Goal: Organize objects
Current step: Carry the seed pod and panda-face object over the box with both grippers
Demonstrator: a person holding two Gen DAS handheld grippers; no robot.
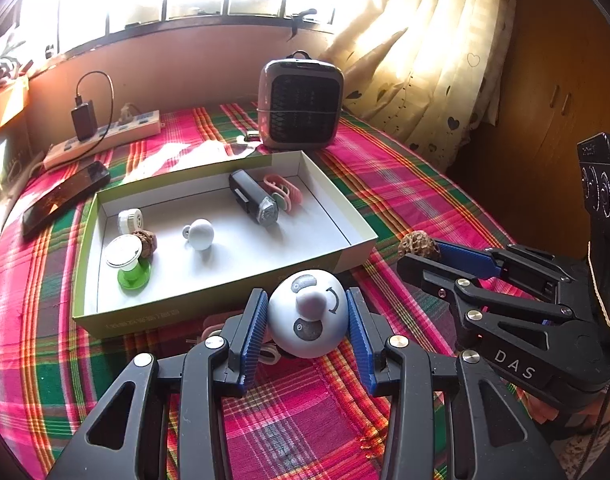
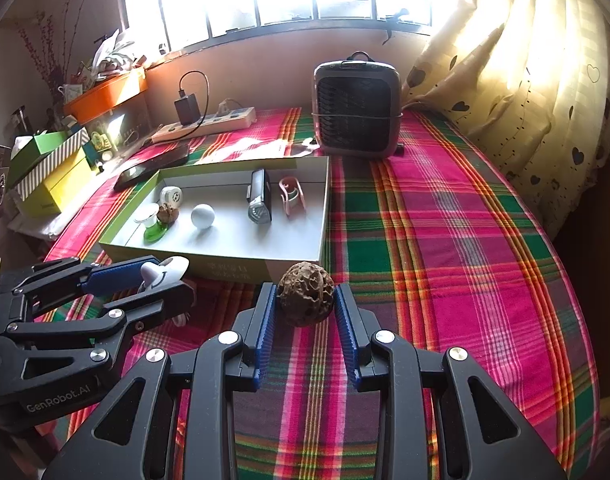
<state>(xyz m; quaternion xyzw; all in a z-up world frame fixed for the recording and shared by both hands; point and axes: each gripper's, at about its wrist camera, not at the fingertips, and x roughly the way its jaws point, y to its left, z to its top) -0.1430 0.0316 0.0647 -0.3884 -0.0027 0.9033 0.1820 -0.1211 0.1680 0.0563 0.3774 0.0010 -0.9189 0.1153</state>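
**Two held items, due for the open cardboard tray**

Item 1: white domed plastic gadget with grey button [image 1: 311, 314]. Clamped at its widest flanks by the left gripper [image 1: 308, 322], jaws about half open, just short of the tray [image 1: 357, 254]. Likely light, hard and slick; rounded sides may squirt out, so hold at the equator.

Item 2: brown wrinkled walnut [image 2: 305, 299]. Pinched by the right gripper [image 2: 305, 312], jaws narrow, beside the tray's corner. Likely light and rigid; its rough shell grips well.
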